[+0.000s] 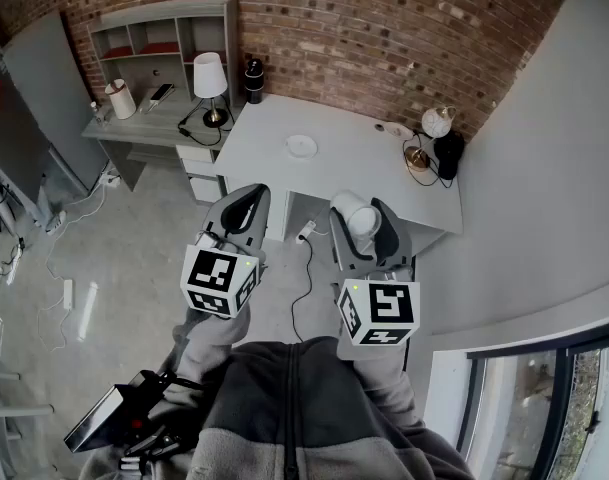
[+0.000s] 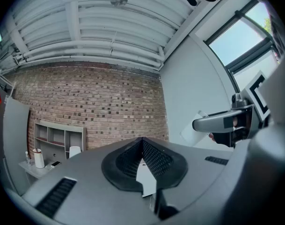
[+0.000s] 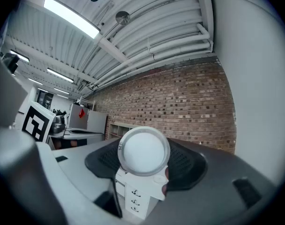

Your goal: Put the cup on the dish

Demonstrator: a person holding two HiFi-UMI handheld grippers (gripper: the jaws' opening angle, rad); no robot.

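Note:
A small white dish lies near the middle of the white table, which stands against the brick wall. My right gripper is held out in front of the table, above the floor. It is shut on a white cup, which lies sideways between the jaws. In the right gripper view the cup's round base faces the camera, and the dish shows small below it. My left gripper hovers level with the right one, jaws closed with nothing between them.
A grey desk with a shelf unit stands left of the table and carries a white lamp. A black bottle stands at the table's back left corner, a globe lamp at its right end. Cables trail on the floor.

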